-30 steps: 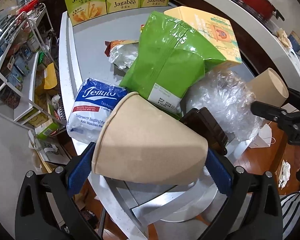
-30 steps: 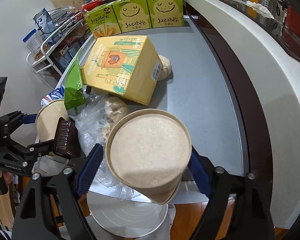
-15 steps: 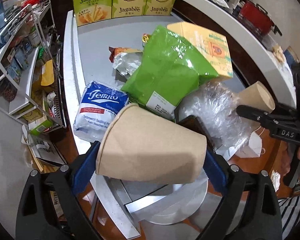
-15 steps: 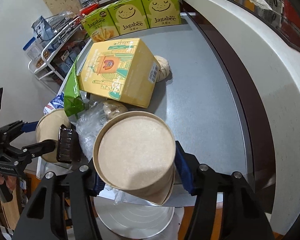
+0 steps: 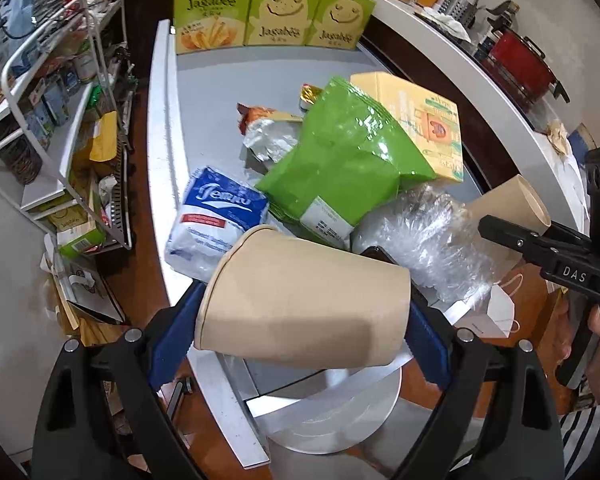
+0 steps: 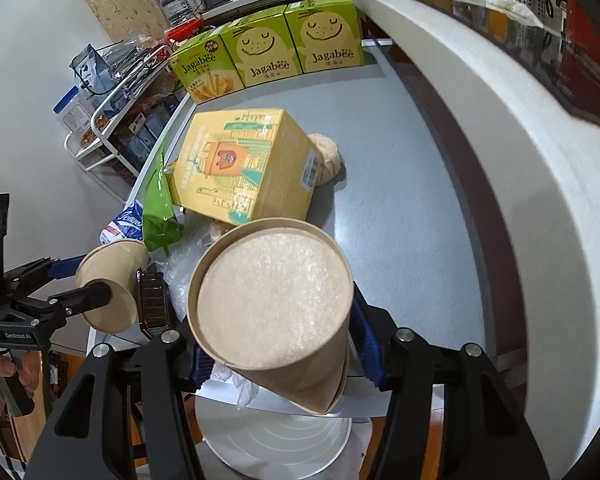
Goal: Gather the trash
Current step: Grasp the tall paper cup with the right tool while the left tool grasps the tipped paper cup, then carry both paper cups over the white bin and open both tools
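Observation:
My left gripper is shut on a tan paper cup lying sideways, held above the grey counter's near edge. My right gripper is shut on a second tan paper cup, its base towards the camera. That cup and the right gripper also show at the right of the left wrist view. On the counter lie a green bag, a yellow carton, a crumpled clear plastic wrap, a Tempo tissue pack and a foil wrapper.
Three Jagabee boxes stand at the counter's far end. A wire shelf rack with goods stands left. A raised white ledge runs along the right. A white round bin lid sits below the counter edge. A dark brown tray lies by the plastic.
Both grippers have pulled back and up from the pile with their cups; the counter items look further away. The cups stay gripped.

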Available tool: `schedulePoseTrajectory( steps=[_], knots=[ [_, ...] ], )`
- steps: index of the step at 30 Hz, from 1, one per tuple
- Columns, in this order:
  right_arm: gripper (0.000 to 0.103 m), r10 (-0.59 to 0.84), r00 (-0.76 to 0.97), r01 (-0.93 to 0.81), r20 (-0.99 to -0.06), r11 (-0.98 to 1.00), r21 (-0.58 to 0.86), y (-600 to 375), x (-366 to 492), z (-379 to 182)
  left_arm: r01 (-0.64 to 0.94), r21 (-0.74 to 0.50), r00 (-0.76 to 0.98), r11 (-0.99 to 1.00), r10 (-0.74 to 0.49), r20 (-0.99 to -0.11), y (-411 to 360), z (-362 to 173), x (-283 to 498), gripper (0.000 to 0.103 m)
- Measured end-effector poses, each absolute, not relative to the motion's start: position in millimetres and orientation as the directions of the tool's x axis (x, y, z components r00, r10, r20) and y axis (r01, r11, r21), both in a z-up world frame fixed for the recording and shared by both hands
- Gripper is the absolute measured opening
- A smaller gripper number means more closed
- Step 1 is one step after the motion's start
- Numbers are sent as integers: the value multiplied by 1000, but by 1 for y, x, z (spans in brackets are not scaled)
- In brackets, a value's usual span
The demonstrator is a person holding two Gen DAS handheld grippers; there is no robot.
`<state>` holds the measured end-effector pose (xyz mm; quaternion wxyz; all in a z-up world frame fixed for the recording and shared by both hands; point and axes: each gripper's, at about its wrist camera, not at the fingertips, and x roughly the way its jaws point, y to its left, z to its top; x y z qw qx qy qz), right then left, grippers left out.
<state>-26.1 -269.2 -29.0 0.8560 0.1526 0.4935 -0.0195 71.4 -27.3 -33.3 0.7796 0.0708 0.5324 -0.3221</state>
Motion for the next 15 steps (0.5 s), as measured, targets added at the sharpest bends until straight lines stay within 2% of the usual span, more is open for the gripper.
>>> schedulePoseTrajectory(
  steps=[15],
  knots=[
    [56,108,579,181,-808,950,256,-281,-30,4,507,-266,273,820,-445,-853,-16,-18,71,92]
  ],
)
